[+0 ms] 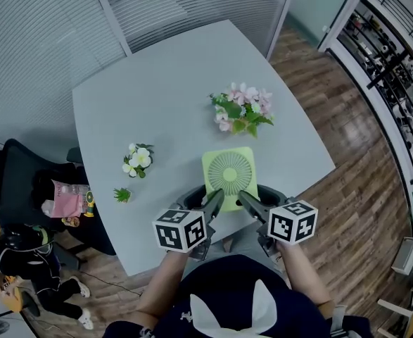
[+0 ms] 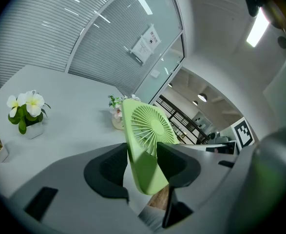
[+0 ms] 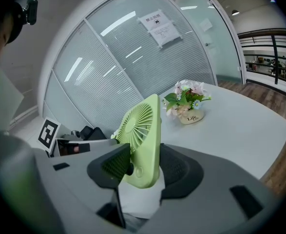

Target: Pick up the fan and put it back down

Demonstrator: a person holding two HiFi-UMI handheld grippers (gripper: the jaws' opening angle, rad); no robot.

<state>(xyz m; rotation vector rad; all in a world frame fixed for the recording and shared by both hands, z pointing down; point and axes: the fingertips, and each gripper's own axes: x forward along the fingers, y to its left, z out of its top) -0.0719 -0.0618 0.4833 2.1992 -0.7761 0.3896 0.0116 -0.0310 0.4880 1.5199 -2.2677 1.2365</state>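
Green plastic fan (image 1: 229, 174), flat and square with a round grille, gripped at the lower left corner by the left tool (image 1: 215, 197) and at the lower right by the right tool (image 1: 243, 197), each closed on it with pads pressing the front and back faces. Stands roughly upright with a slight tilt at the near edge of the tabletop (image 1: 157, 97). Cannot tell whether resting there or lifted clear. Looks light, judging by the thin hollow shell. Seems stiff in the frame, so unlikely to sag between two grips. Probably slick on the smooth faces, hence apt to pivot or slide under a pinch at one corner only. Best taken low on the solid frame at both corners, as now, rather than on the grille. Seems weakest at the thin ribs, so better to keep the pads off them; appears close to them at the left tool's inner pad. Calls for even, moderate pressure and for moving both tools together, to avoid twisting the shell. Sits well apart from the pink flowers (image 1: 243, 110) beyond and the white flowers (image 1: 137, 159) to the left, so little to knock on the way down. Should go down square on its narrow base, further onto the tabletop and away from the brink, being easy to tip.
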